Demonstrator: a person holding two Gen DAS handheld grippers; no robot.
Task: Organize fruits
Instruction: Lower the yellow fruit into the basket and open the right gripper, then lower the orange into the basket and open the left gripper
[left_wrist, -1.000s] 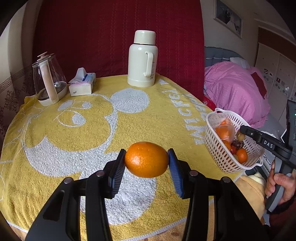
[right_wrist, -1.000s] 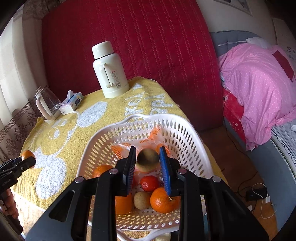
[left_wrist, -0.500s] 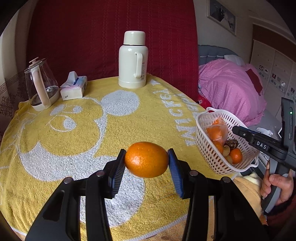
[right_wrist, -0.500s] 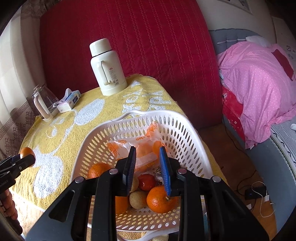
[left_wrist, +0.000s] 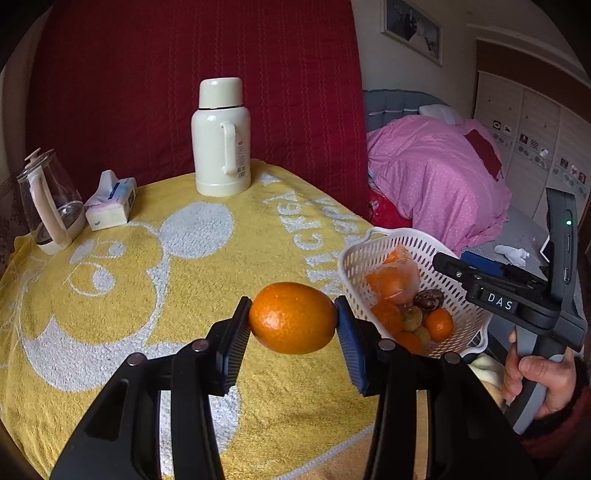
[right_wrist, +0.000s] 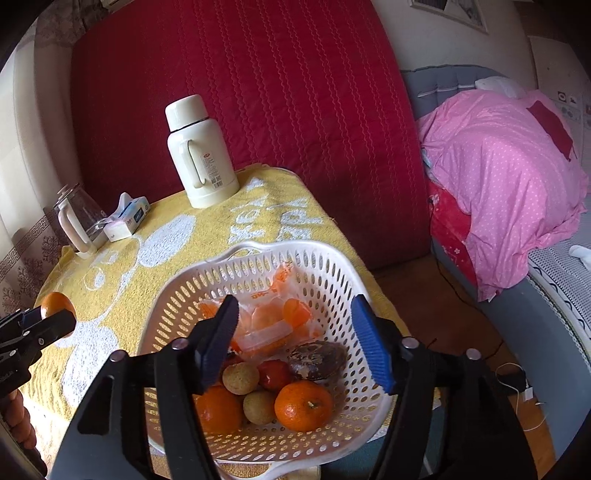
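Gripping an orange (left_wrist: 292, 317) above the yellow-towelled surface (left_wrist: 147, 280), left tool (left_wrist: 292, 334), right tool (right_wrist: 301, 341) spread wide and empty over the basket (right_wrist: 332, 273), its dark wrinkled fruit (right_wrist: 317, 360) clearest from the right wrist.

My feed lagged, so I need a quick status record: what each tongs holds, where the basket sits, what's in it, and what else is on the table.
left tongs: shut on orange, held above the towel
right tongs: open, holding nothing, over basket
basket position: at the table's right edge
basket contents: oranges, bagged orange pieces, small red fruit, brownish fruits
other items: thermos, tissue pack, glass kettle
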